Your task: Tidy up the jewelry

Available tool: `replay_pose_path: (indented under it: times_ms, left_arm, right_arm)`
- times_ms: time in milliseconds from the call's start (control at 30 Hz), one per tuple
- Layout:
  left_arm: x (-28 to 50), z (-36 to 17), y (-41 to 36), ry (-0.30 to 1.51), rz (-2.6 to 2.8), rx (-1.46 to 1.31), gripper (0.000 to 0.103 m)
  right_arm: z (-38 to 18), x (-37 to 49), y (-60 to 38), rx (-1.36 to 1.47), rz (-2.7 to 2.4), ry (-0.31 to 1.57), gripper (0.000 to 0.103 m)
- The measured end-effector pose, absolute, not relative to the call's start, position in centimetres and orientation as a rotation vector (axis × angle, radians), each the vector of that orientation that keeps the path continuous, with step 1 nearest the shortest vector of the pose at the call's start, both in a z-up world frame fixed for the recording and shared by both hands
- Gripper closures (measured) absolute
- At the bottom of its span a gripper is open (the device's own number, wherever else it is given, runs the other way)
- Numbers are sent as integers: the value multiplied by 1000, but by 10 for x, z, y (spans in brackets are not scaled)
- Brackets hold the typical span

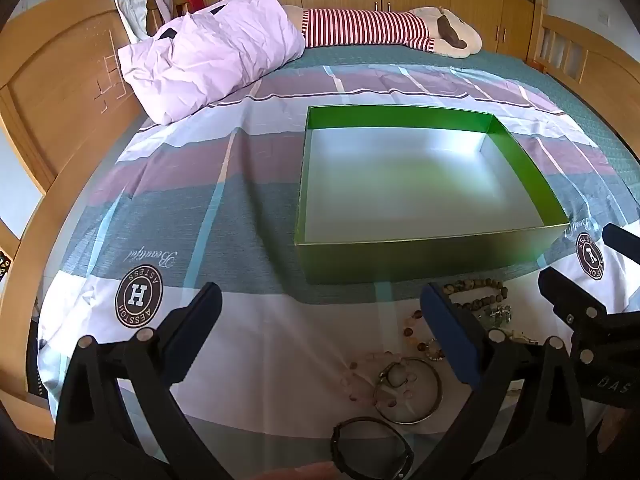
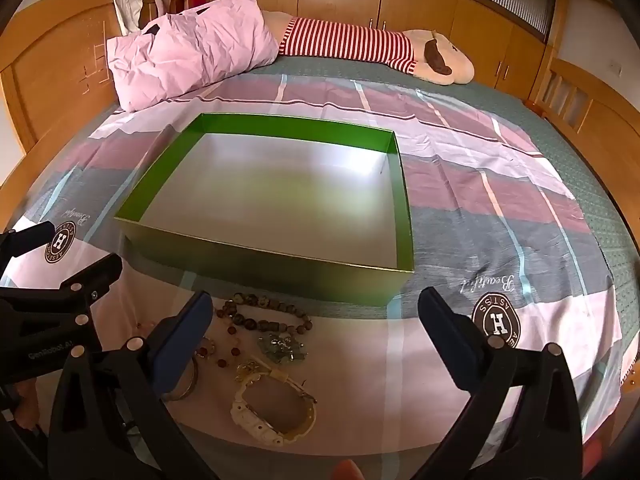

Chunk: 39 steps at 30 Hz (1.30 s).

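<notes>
Nearest the left wrist camera, a dark ring-shaped bangle (image 1: 372,446) lies flat on the patterned bedsheet (image 1: 256,344), with a thin silver metal bangle (image 1: 408,390) just beyond it and pale pink beads (image 1: 360,380) beside that. The left tongs (image 1: 320,312) stand wide apart and hold nothing; their right finger hangs over the jewelry pile, though contact cannot be told. The right tongs (image 2: 316,316) are likewise spread wide and empty, hovering above the same pile.

In the right wrist view, a cream plastic wristwatch (image 2: 274,406) lies closest, its looped strap running roughly toward the box. Past it sit a greenish glass-and-metal trinket (image 2: 282,346) and a brown beaded bracelet (image 2: 264,314), whose long axis runs left to right, parallel to the box's near wall.

Just beyond the jewelry stands an open green cardboard box (image 2: 256,264) with a silvery white floor; nothing lies in it. Farther up the bed rest a crumpled pink pillow (image 2: 192,48) and a red-and-white striped plush toy (image 2: 360,46).
</notes>
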<state>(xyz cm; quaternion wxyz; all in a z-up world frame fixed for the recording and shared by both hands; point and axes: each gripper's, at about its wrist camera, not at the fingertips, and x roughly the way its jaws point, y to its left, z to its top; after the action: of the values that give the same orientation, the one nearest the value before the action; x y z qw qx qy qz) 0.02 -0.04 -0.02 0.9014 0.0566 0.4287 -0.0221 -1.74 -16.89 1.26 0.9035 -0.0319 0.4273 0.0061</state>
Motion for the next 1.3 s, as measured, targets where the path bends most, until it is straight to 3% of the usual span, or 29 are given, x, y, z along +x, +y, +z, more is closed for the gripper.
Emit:
replay_pose_path:
  times_ms: [1300]
  left_arm:
    - [-3, -3, -9, 890, -47, 138, 2]
  right_arm:
    - [16, -18, -170, -50, 18, 886, 1]
